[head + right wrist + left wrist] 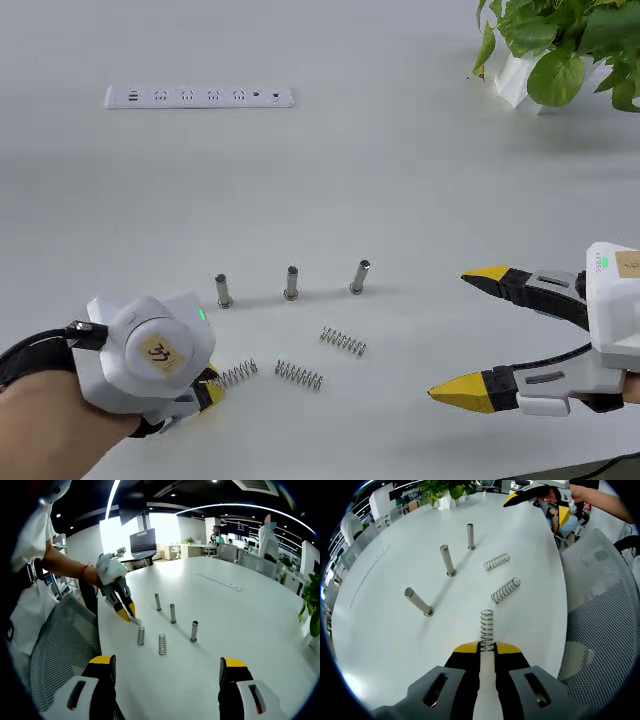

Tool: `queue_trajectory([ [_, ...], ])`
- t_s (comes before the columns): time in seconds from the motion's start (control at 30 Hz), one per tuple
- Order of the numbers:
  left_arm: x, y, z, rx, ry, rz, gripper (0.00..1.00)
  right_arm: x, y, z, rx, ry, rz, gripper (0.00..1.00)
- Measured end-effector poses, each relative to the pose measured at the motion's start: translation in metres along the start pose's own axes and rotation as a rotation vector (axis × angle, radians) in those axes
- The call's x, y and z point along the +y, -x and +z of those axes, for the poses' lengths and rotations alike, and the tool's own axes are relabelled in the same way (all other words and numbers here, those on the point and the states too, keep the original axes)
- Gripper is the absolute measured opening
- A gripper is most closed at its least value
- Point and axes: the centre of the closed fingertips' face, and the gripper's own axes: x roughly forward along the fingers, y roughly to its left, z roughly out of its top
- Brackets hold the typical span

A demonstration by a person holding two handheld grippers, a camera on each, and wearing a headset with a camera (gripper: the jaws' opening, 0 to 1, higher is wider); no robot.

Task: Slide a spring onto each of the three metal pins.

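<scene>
Three metal pins stand upright in a row on the white table: left point(223, 291), middle point(291, 283), right point(360, 277). Near them lie two loose springs point(298, 375) point(342, 341). My left gripper point(212, 385) is low at the front left, shut on one end of the third spring point(237, 373), whose other end points toward the pins. In the left gripper view that spring point(486, 627) juts straight out of the closed jaws of the left gripper point(487, 647). My right gripper point(450, 335) hovers at the right, open wide and holding nothing, apart from the springs.
A white power strip point(199, 96) lies at the far left of the table. A potted plant point(565, 45) stands at the far right corner. The table's front edge runs just below my right gripper, and a mesh chair point(600, 605) stands beside the table.
</scene>
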Motion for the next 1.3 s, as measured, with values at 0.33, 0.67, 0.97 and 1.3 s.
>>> queue_trajectory([
  [0.33,-0.003,0.018,0.013,-0.067,0.013,0.008,0.07,0.008,0.000,0.017,-0.010,0.026,0.026,0.80],
  [0.67,-0.007,0.049,0.043,-0.203,0.042,0.002,0.07,0.034,-0.009,0.059,-0.048,0.069,0.128,0.70],
  [0.97,-0.016,0.080,0.081,-0.359,0.038,-0.016,0.07,0.058,-0.025,0.093,-0.054,0.100,0.262,0.54],
  [1.3,-0.030,0.110,0.117,-0.542,0.025,-0.073,0.07,0.074,-0.030,0.126,-0.052,0.154,0.362,0.42],
])
